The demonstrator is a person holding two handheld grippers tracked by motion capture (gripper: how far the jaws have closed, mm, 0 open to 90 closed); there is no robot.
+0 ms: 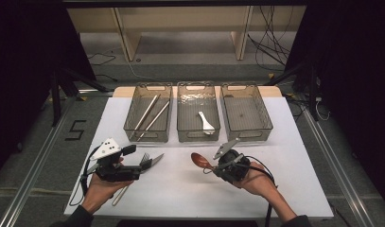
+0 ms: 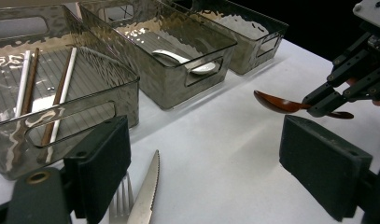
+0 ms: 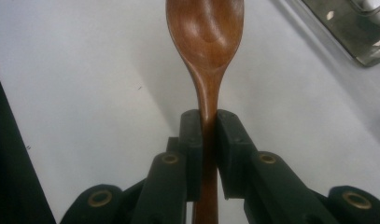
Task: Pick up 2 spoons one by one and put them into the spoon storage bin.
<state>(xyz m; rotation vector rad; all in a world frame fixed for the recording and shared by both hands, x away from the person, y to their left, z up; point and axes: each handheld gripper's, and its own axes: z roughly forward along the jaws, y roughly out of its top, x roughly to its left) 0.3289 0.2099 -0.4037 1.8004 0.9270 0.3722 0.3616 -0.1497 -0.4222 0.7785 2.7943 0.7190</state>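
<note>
Three clear bins (image 1: pixel 197 111); one wooden spoon (image 3: pixel 205 42); one white spoon (image 1: pixel 205 122); two chopsticks (image 1: pixel 150 118) in the left bin; one fork (image 2: pixel 121 198); one knife (image 2: pixel 146 193).

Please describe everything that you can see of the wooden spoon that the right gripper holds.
The wooden spoon is reddish brown and smooth, with an oval bowl and a slim handle. The right gripper is shut on the handle just behind the neck, its pads pressing both sides. In the left gripper view the spoon lies roughly level, lifted off the white table, bowl facing up. In the high view its bowl points toward the left gripper.
</note>
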